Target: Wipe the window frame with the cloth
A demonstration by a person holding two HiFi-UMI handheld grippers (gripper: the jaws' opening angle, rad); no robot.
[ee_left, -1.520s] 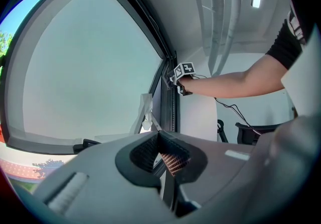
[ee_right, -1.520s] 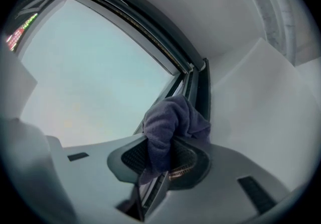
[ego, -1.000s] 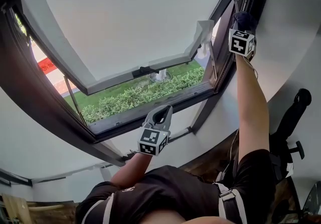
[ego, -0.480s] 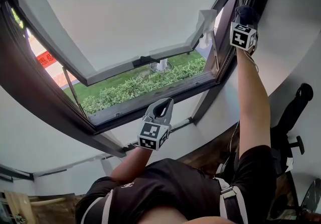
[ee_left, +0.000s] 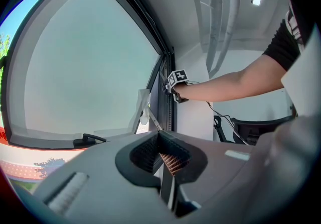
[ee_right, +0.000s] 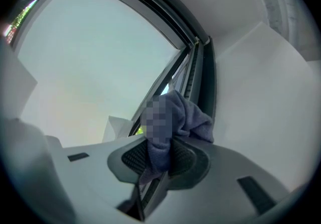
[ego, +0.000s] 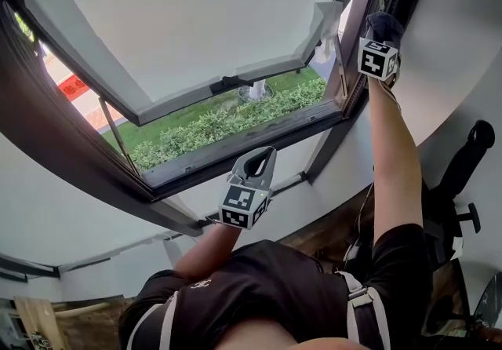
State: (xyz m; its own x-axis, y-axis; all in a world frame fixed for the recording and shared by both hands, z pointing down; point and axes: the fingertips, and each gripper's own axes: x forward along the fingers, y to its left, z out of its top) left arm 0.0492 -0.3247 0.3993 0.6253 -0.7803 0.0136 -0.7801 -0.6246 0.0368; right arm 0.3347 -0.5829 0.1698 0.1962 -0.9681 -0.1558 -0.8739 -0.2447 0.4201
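The dark window frame (ego: 235,158) surrounds an open sash that is swung outward. My right gripper (ego: 382,33) is raised high on the frame's right upright (ego: 353,34). It is shut on a dark blue cloth (ego: 386,23), which is pressed to that upright. In the right gripper view the cloth (ee_right: 188,115) bunches out of my right gripper (ee_right: 159,150) against the frame channel (ee_right: 200,72). My left gripper (ego: 265,154) hovers just below the bottom rail, shut and holding nothing. In the left gripper view, my left gripper (ee_left: 161,155) points at the same upright (ee_left: 165,102).
The sash handle (ego: 226,83) sits on the open pane's lower edge, and a stay arm (ego: 118,140) is at the left. A green hedge (ego: 227,125) lies outside. White wall surrounds the frame. A black office chair (ego: 463,176) stands at the right, beside the person's raised arm.
The whole view has drifted slightly. My right gripper keeps the cloth on the right upright and has shifted only a little along it. The left gripper has edged right, nearer the bottom rail.
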